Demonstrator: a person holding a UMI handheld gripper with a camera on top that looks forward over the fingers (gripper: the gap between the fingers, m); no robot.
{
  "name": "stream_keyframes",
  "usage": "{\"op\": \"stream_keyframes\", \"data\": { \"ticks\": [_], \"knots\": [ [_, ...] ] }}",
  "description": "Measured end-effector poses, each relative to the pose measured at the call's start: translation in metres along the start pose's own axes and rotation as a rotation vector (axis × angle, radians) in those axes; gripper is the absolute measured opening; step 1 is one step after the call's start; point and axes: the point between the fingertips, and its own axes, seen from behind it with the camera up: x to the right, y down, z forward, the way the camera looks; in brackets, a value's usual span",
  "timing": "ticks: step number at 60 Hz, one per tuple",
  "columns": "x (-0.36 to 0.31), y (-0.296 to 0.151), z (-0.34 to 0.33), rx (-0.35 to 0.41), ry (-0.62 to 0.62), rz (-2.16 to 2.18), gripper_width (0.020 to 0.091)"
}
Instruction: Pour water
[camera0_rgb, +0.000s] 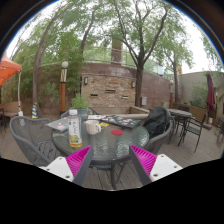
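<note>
A clear bottle with a yellow label (74, 128) stands upright on a round glass patio table (105, 145), at its left part. A white cup (92, 126) sits just to the bottle's right. My gripper (110, 160) is open, its magenta pads (78, 160) wide apart, and nothing is between them. Both bottle and cup lie well beyond the fingers, ahead and slightly left. A small red thing (116, 131) lies on the table near the middle.
Metal mesh chairs (33, 143) ring the table, and a dark bag (157, 122) rests on the right one. Behind are a brick wall (105, 90), trees, an orange canopy (8, 68) at left and more chairs (190, 125) at right.
</note>
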Motion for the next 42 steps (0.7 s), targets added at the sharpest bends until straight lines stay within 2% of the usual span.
{"op": "stream_keyframes", "data": {
  "ticks": [8, 19, 27, 31, 42],
  "knots": [
    [0.016, 0.006, 0.002, -0.011, 0.037, 0.01, 0.0827],
    [0.004, -0.005, 0.01, 0.012, -0.03, 0.089, 0.0829],
    [-0.046, 0.005, 0.022, 0.008, -0.164, 0.062, 0.0836],
    [-0.084, 0.011, 0.032, 0.035, -0.262, -0.045, 0.0838],
    [-0.152, 0.019, 0.103, 0.072, -0.229, -0.057, 0.0825]
  ]
}}
